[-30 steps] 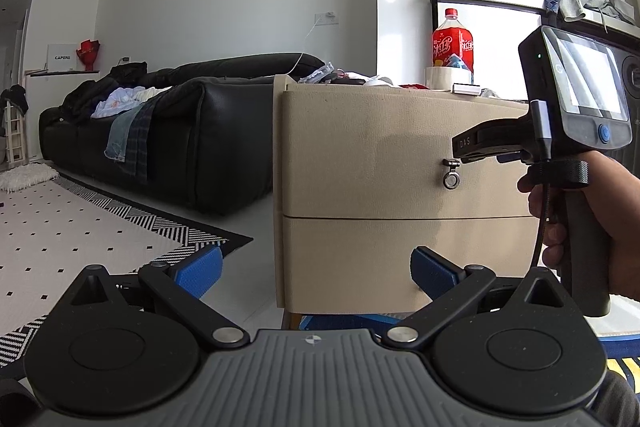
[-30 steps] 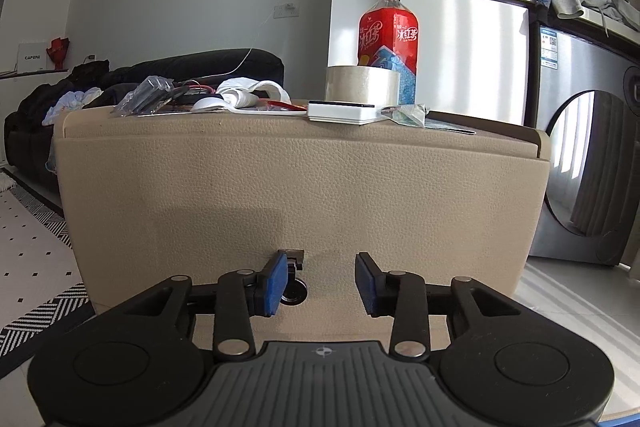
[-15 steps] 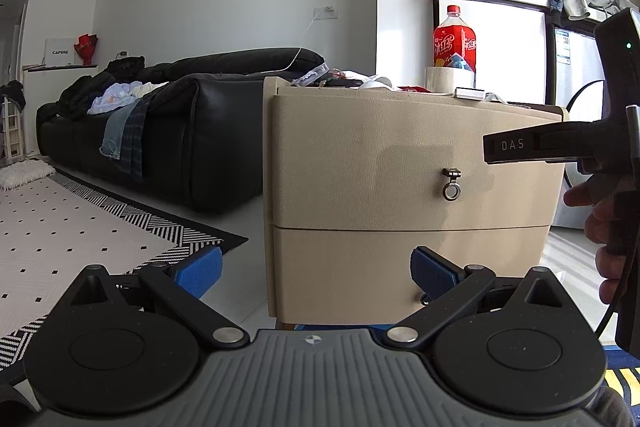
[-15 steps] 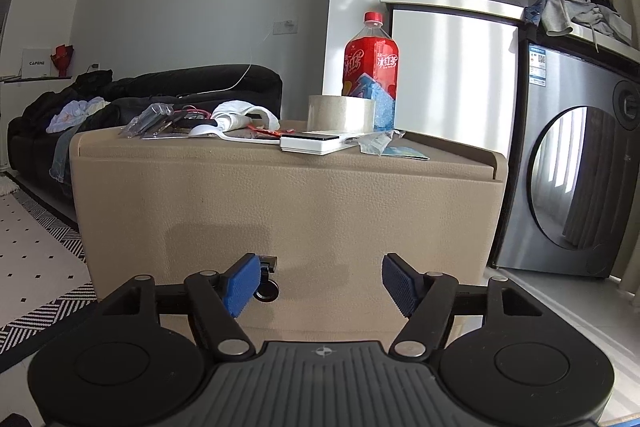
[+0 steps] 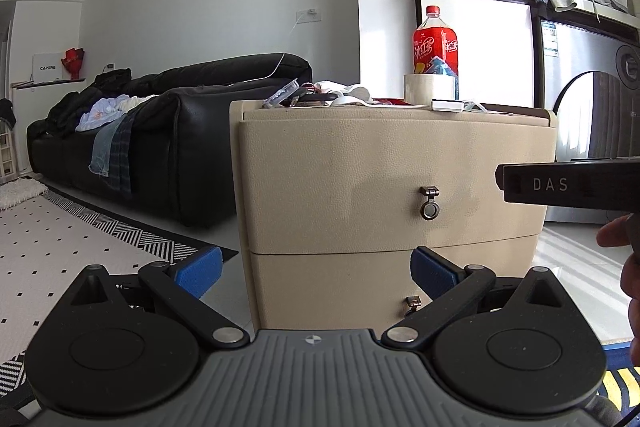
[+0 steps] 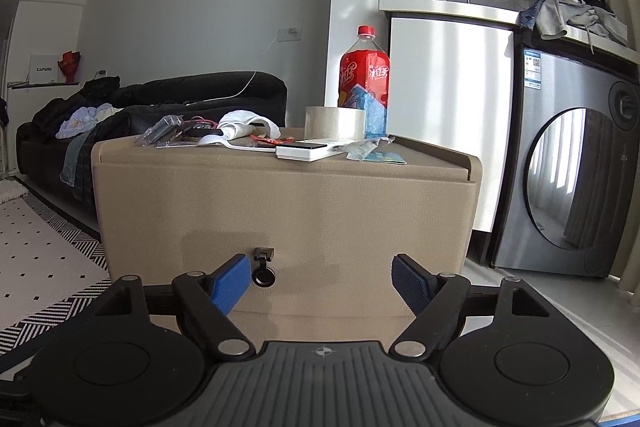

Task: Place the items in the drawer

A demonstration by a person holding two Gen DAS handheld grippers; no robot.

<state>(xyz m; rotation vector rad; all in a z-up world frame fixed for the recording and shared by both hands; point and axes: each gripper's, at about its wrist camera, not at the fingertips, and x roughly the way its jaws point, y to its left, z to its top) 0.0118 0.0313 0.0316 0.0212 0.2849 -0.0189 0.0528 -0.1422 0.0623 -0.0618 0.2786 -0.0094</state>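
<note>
Facing the beige drawer cabinet point(image 6: 280, 211) at frame centre, the right claw point(image 6: 318, 281) is opening with nothing between its blue pads, the ring pull point(image 6: 263, 277) just beside the left pad. The left claw point(image 5: 316, 269) gapes wide, empty. Both drawers sit shut.

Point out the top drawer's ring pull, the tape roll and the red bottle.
ring pull point(image 6: 263, 277): right wrist view, on the ring.
tape roll point(image 6: 334, 122): right wrist view, outer side wall.
red bottle point(image 5: 435, 47): left wrist view, on the label.
</note>
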